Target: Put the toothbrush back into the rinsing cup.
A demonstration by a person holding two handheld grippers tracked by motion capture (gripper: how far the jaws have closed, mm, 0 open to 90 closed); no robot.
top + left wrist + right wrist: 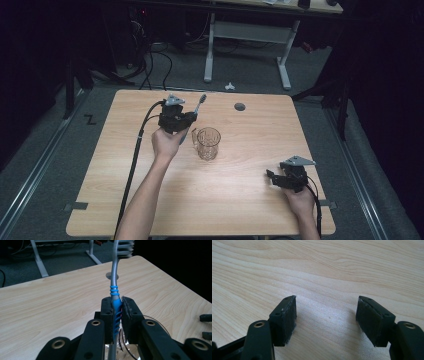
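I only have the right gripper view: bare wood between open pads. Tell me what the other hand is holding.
Observer: The left gripper is shut on a toothbrush, clamped on the blue ribbed part of its handle.
Operator: Give me the way the brush points.
Observer: In the high view the bristle head points up and away from the person, toward the table's far edge.
Operator: Report anything near it on the table.
Observer: A clear glass mug stands upright just right of the left gripper, near the table's middle.
Operator: Place my gripper relative to that mug.
Observer: The right gripper sits open near the table's right front, well apart from the mug.
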